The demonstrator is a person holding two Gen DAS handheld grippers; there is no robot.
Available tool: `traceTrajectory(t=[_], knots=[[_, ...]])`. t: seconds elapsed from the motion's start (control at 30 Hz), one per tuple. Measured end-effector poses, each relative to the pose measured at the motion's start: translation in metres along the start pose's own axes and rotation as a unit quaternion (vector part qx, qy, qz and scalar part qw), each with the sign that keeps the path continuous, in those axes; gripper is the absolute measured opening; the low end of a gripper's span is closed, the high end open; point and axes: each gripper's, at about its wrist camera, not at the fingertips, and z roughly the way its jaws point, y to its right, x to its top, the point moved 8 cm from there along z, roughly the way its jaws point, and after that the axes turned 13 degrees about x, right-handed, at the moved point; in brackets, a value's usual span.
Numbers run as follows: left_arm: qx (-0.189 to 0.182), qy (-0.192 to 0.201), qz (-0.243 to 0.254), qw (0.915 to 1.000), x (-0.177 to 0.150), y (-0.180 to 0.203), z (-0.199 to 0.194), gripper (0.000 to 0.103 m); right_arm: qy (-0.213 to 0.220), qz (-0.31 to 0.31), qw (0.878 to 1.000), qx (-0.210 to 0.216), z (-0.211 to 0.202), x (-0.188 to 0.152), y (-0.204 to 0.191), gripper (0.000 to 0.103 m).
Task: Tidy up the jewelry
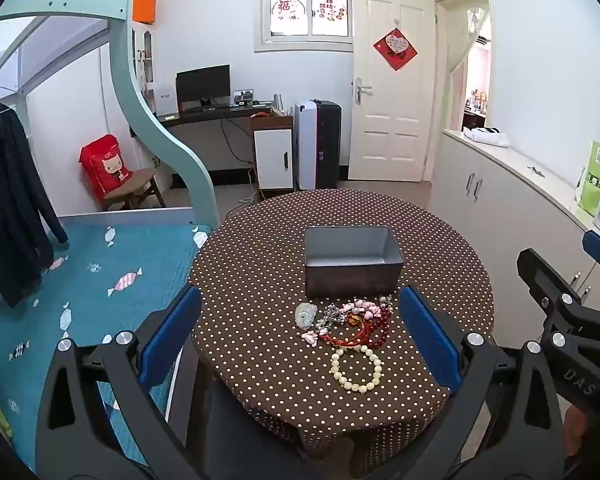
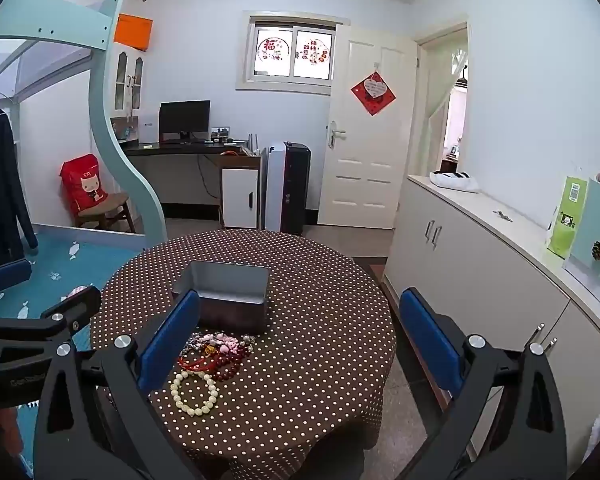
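Starting the sort, both grippers hang wide apart and empty over the near edge of the polka-dot table (image 1: 260, 264).

Nearest lies the cream bead bracelet (image 1: 356, 368), clear of the tangled heap of red and pink jewelry (image 1: 352, 320) just beyond it; behind that stands the grey metal box (image 1: 354, 260), open and bare. Taking the loose bracelet first seems wise, pinching one side of its ring. The left gripper (image 1: 300, 344) and right gripper (image 2: 296, 344) touch nothing.

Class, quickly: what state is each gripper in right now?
Left gripper: open, holding nothing.
Right gripper: open, holding nothing.
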Motion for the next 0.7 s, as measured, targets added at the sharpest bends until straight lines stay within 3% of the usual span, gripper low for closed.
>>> traceTrajectory(t=[0.4,0.43,0.7], knots=[[0.005,-0.006,-0.004,1.0000,-0.001,-0.001,0.006,0.098,-0.007,0.003,1.000,-0.013,0.003,-0.002,-0.005,0.096],[0.005,-0.006,-0.003,1.0000,-0.001,-0.001,0.007,0.098,-0.004,0.004,1.000,0.009,0.008,-0.002,-0.006,0.096],[0.001,-0.005,-0.006,1.0000,-0.001,0.001,0.010,0.097,-0.005,0.008,1.000,0.015,0.011,-0.003,-0.001,0.096]])
